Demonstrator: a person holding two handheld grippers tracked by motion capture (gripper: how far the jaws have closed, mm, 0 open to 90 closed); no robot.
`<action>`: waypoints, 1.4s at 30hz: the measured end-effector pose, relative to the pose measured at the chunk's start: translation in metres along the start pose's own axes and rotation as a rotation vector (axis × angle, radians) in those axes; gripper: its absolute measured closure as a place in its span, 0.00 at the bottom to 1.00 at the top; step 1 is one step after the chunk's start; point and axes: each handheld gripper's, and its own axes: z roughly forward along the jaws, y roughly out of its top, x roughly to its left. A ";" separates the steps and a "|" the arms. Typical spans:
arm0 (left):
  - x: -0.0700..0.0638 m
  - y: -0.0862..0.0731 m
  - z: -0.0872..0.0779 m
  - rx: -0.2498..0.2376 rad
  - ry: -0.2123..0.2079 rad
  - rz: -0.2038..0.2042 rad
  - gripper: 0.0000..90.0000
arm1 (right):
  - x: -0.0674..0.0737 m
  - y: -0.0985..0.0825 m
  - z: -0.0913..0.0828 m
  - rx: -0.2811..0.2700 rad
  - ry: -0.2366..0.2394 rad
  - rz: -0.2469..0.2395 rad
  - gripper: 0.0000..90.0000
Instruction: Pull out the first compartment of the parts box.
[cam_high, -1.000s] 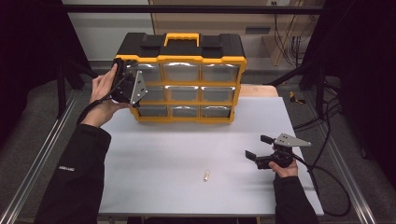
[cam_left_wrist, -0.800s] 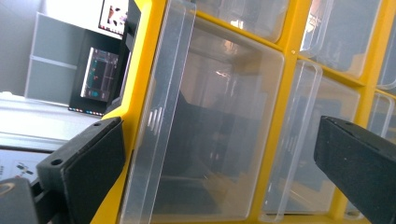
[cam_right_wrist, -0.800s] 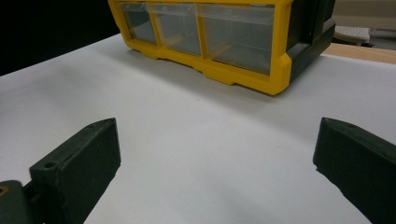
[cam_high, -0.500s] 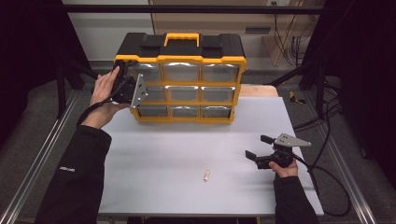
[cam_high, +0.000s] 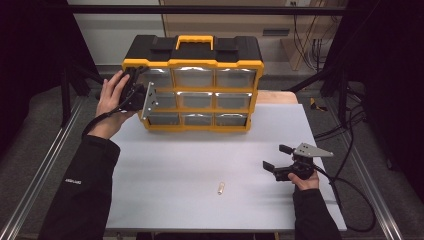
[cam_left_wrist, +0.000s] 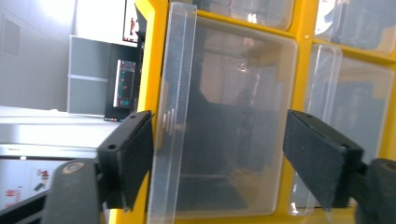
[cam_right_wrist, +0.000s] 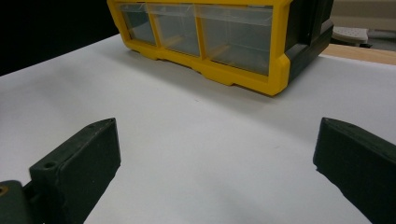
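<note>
White desk (cam_high: 175, 165) carries the organizer (cam_high: 195, 85); my left gripper (cam_left_wrist: 217, 154), jaws closing, straddles its upper-left drawer (cam_left_wrist: 224, 121); my right gripper (cam_high: 277, 161) gapes empty, lower right.

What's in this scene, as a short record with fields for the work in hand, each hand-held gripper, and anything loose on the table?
work in hand: left hand-held gripper at a clear drawer on the left side of the yellow organiser
left hand-held gripper: jaws have just been closing, drawer front between them, pads not yet pressing
right hand-held gripper: jaws wide apart, nothing between them, low over the white table
loose item: small pale part lying on the table, apart from both grippers
</note>
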 end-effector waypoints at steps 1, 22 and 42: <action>0.000 0.000 0.000 0.001 0.005 0.008 0.30 | 0.000 0.000 0.000 0.000 0.000 -0.001 0.02; -0.001 -0.001 -0.002 0.005 0.107 0.089 0.61 | 0.000 0.000 -0.001 -0.006 -0.003 -0.005 0.01; -0.005 0.001 -0.001 0.025 0.200 0.146 0.85 | 0.000 0.001 -0.002 -0.009 -0.003 -0.003 0.01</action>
